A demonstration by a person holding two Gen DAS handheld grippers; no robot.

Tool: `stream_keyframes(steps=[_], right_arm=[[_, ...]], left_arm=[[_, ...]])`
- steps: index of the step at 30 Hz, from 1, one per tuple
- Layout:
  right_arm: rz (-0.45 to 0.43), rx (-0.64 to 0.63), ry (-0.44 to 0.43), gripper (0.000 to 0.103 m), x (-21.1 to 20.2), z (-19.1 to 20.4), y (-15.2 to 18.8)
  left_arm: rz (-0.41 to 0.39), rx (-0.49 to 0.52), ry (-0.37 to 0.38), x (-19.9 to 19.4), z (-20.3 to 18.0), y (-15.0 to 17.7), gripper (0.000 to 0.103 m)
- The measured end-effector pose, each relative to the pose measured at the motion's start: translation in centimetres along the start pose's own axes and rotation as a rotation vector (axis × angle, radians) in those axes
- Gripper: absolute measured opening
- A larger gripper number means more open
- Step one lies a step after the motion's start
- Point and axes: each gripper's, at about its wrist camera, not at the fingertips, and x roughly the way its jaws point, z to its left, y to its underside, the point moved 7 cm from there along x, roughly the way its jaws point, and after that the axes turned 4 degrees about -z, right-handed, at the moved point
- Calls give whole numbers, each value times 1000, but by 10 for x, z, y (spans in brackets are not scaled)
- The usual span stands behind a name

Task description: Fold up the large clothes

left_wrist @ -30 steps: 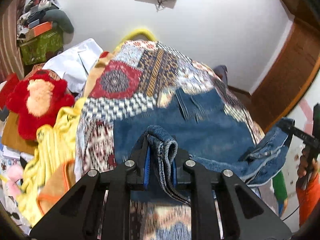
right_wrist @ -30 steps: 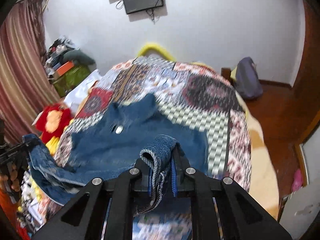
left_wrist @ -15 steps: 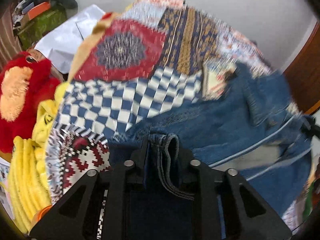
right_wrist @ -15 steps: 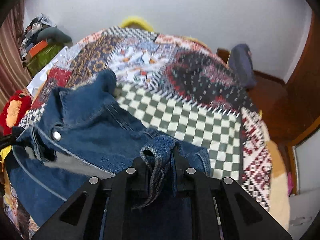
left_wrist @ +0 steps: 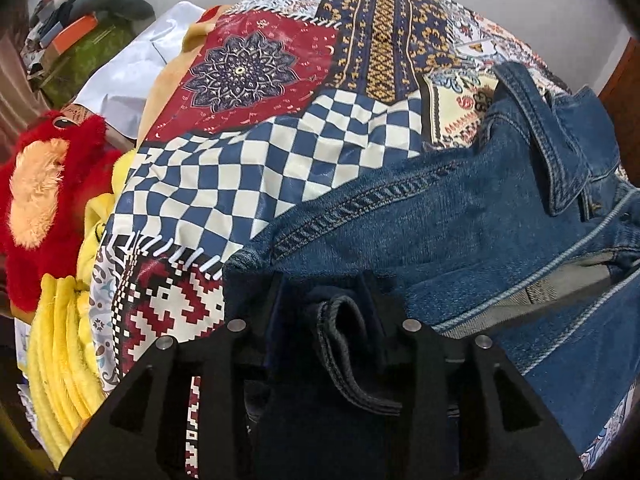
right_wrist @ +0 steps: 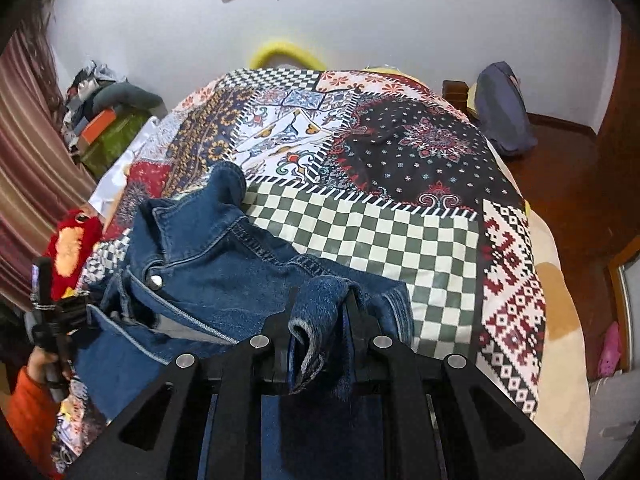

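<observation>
A blue denim jacket [left_wrist: 460, 220] lies crumpled on the near part of a bed with a patchwork cover [left_wrist: 280, 160]. My left gripper [left_wrist: 326, 296] points down at the jacket's near edge. Its jaws are opening, and a fold of denim hem [left_wrist: 344, 320] rests loose between them with a gap on its left side. In the right wrist view the jacket [right_wrist: 208, 264] shows its collar and a metal button. My right gripper [right_wrist: 322, 308] is shut on a frayed denim edge, just above the bed cover [right_wrist: 380, 232]. The left gripper [right_wrist: 52, 312] shows at that view's left edge, held by a hand in an orange sleeve.
A red plush toy [left_wrist: 44, 200] and yellow cloth [left_wrist: 60, 360] lie beside the bed's left side, with a white sheet [left_wrist: 132, 72] and a cluttered green box [left_wrist: 92, 52] behind. A grey-blue bag [right_wrist: 504, 112] stands on the wooden floor [right_wrist: 580, 184] to the right.
Both grippers came down toward the bed, bringing the jacket's edge onto the cover. The left jaws have spread and their denim fold now sits loose. The right stays clamped.
</observation>
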Motion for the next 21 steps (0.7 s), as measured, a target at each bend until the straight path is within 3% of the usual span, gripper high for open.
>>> stream_keyframes(steps=[4,7,11,14,17,19,21], right_arm=[[-36,-17,52,16,-20,-3,3],[-159,-51,468,16,-58,-52,-8],[-117,122,388,16,-93,-113,2],[-116,112,407,16,-113,-131,14],[-105,70,366,16,-115,-118,26],[-96,42,307,16,-109,-98,32],[-83,15,245,16,-99,-73,34]], left_arm=[[12,-17,-9,2,0,-2,41],[14,-11,-19,6,3,1,41],[-35,-2,-19,-5,2,1,41],[-76,-2,-37,-25,6,-3,44],[-134,10,-52,-54,12,-13,61],[-182,21,-58,-76,16,-19,63],[-209,21,-60,-95,21,-22,72]])
